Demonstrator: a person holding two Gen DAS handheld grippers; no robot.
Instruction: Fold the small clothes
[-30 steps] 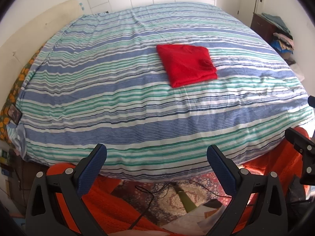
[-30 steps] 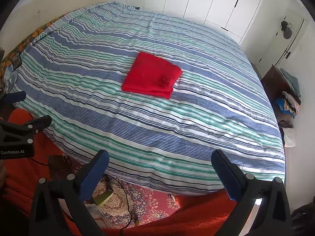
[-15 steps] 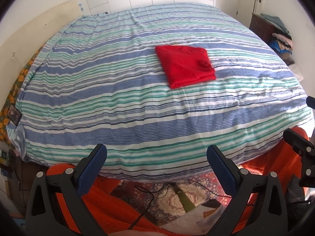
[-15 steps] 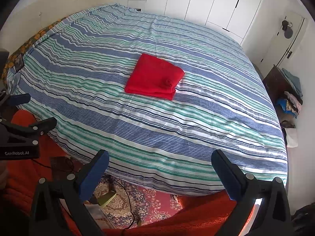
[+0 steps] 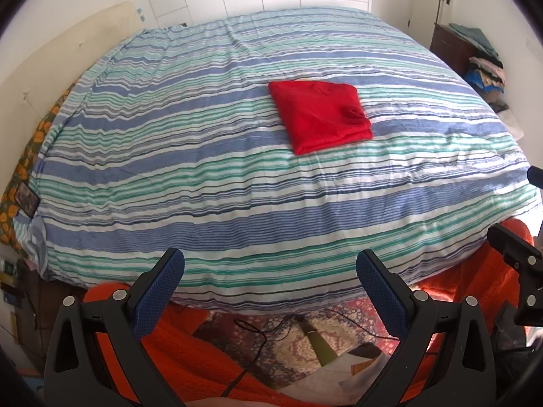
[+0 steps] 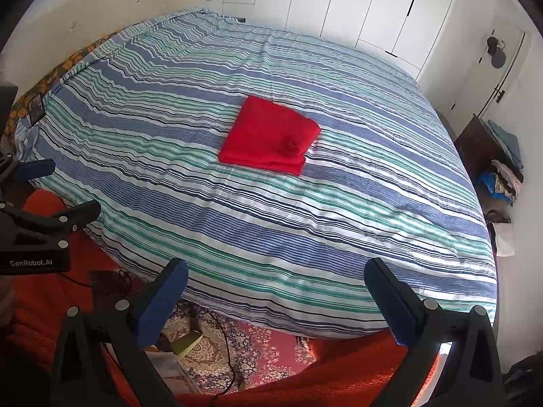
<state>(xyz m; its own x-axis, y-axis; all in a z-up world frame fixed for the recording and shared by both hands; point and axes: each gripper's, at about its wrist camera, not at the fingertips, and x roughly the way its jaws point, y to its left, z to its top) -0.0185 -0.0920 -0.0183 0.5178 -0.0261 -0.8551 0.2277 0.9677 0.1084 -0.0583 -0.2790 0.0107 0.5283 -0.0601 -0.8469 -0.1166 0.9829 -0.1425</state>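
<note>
Red knit garment (image 5: 319, 117) folded square on striped duvet (image 5: 203, 183); both grippers (image 5: 269, 273) (image 6: 275, 283) spread wide, seemingly empty.

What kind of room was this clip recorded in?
Most likely a home bedroom: a large bed with a striped cover fills the view, white wardrobe doors line the far wall, and clothes are piled on a dark dresser.

Right gripper (image 6: 275, 291) has drifted rightward (slightly); red garment (image 6: 269, 135) sits more central.
</note>
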